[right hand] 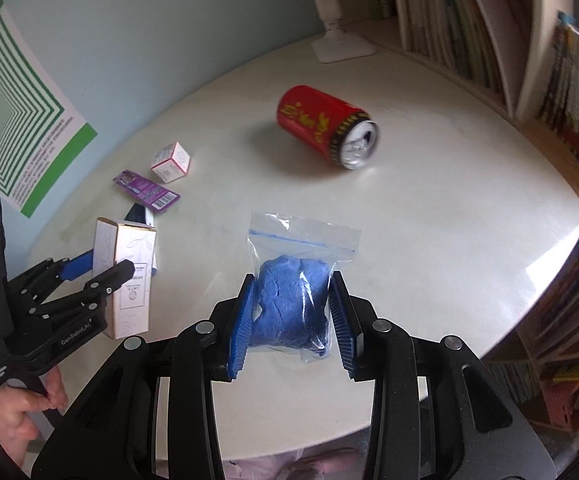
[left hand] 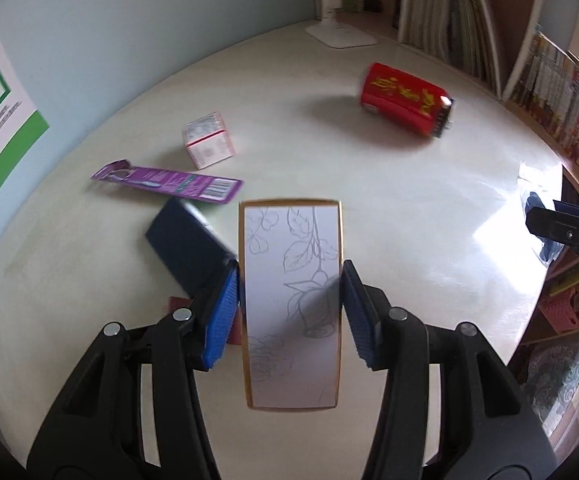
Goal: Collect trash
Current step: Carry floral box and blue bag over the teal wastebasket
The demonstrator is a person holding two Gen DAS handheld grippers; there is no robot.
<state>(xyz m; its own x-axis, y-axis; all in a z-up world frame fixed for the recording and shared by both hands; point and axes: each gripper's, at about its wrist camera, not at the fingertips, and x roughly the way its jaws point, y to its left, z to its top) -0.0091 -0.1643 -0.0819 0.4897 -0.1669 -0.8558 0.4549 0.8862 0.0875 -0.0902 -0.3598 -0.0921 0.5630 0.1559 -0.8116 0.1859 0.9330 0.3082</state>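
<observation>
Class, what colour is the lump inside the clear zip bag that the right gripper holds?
Blue: the lump in the zip bag shows best in the right wrist view.

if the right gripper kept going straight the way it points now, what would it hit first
Probably bare table: the right gripper, shut on the bag of blue clay, aims short of the red can. Depth is unclear.

Right tool (right hand: 292, 316) clamps bagged blue lump (right hand: 291, 306); red can (right hand: 325, 126) lies beyond
</observation>
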